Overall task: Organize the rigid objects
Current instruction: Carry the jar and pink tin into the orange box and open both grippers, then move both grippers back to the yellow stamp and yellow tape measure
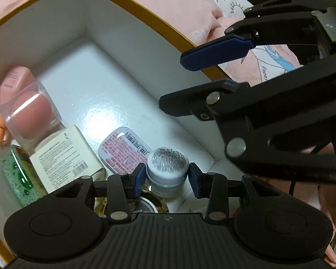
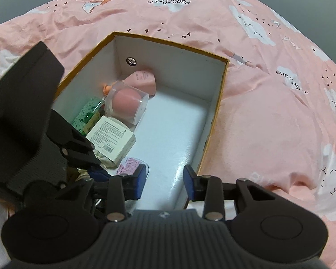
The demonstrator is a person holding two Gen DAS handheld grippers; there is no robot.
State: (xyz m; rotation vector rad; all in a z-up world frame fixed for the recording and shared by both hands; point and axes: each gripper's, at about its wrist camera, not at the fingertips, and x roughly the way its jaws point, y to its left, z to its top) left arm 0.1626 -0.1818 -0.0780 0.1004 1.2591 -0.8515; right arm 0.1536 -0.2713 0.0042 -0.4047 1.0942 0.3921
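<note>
**Left tool on jar inside box, right tool empty**

Left tool (image 1: 166, 179) has its blue pads either side of a small white-lidded jar (image 1: 168, 168), seemingly gripping it, low inside the box (image 2: 215, 116) near its close end. Under the jar sits a gold-rimmed round tin (image 1: 145, 204). Just beyond: pink-printed flat tin (image 1: 123, 150) on the white floor, cream carton (image 2: 110, 137) leaning on a green speckled bottle (image 2: 89, 112). Further in, a clear cup holding a pink sponge (image 2: 126, 102), then a pink tube (image 2: 143, 80) against the far wall. Right tool (image 2: 164, 182) spread wide, nothing between its pads, hovering over the box's near right edge. Box rests on a bed with a pink printed cover (image 2: 268, 112).
</note>
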